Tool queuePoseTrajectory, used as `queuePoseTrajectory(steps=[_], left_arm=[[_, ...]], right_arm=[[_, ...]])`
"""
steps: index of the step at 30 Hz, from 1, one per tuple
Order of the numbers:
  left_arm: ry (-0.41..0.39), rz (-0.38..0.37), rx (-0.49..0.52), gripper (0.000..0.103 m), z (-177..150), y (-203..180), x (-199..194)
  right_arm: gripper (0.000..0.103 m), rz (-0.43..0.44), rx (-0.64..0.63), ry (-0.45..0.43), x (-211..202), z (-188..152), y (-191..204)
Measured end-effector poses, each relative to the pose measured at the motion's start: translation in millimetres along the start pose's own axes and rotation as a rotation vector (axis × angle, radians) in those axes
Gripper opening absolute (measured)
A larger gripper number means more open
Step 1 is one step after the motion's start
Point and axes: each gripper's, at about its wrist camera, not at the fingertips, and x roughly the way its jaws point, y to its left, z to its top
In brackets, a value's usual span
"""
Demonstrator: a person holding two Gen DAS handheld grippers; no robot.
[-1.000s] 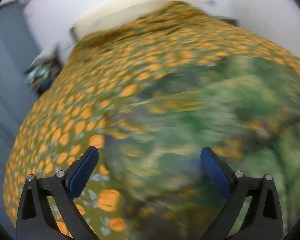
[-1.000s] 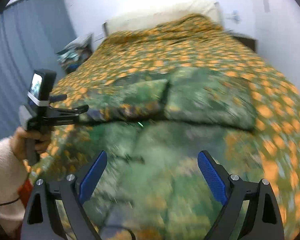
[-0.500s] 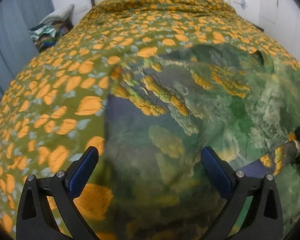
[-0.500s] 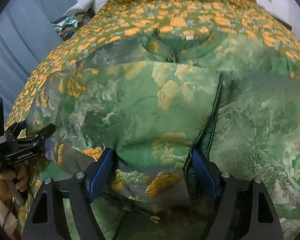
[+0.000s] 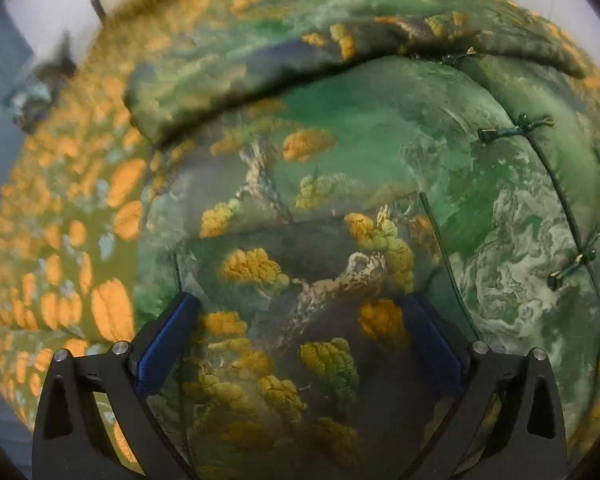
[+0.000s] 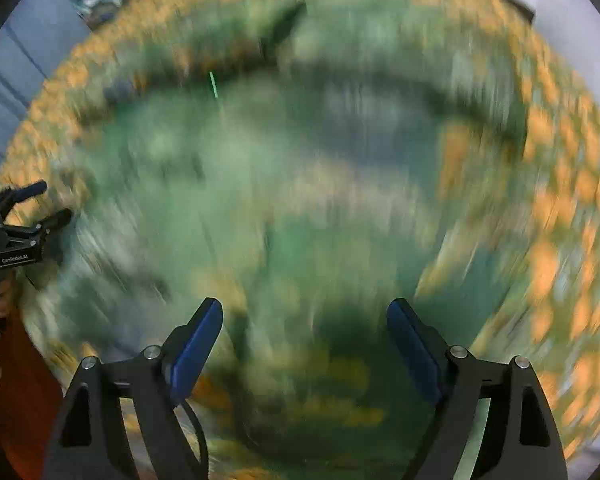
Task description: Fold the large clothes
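Both tongs just dropped down close over the green jacket (image 5: pixel 380 152) spread on the bed (image 5: pixel 80 240). Left tongs (image 5: pixel 300 332) gape wide, empty. Right tongs (image 6: pixel 304 340) just reopened, released; hem's at 6 o'clock, ready to grab.

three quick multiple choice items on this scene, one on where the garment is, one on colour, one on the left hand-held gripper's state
1. Where does the garment lie?
A. on a chair
B. on the bedspread
C. on the floor

2. What colour are the pads of the left hand-held gripper?
A. blue
B. red
C. white

3. How do that hand-held gripper's jaws stand?
A. shut on a hanger
B. shut with nothing between
C. open, wide apart

Key: 1 B, orange-flowered cover shows around the green cloth; 2 A, both pads are blue in the left wrist view; 3 C, the fingers stand far apart over the cloth.
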Motion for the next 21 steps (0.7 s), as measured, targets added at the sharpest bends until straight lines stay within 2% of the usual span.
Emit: queuePoseTrajectory(steps=[1,3,6,9,15,18,21], left_arm=[[0.002,0.016,0.001,0.102,2,-2,-8],[-0.017,-0.012,-0.026,0.102,6,1,-31],[-0.084,0.001,-0.085,0.102,7,9,-73],[-0.133,0.03,-0.134,0.102,0,17,-103],[-0.197,0.057,-0.168,0.102,-8,32,-131],[-0.219,0.053,-0.182,0.102,-11,37,-140],[-0.234,0.057,-0.19,0.102,-14,37,-146]], right_arm=[[0.085,-0.032,-0.013,-0.037,1,-5,5],[0.085,-0.068,-0.021,-0.089,-13,-12,16],[0.085,0.004,0.023,-0.199,-50,-24,25],[0.085,-0.015,0.017,-0.312,-86,-39,36],[0.086,-0.1,-0.038,-0.503,-148,-63,61],[0.088,-0.113,-0.034,-0.573,-170,-68,68],[0.091,-0.118,-0.025,-0.606,-175,-71,73]])
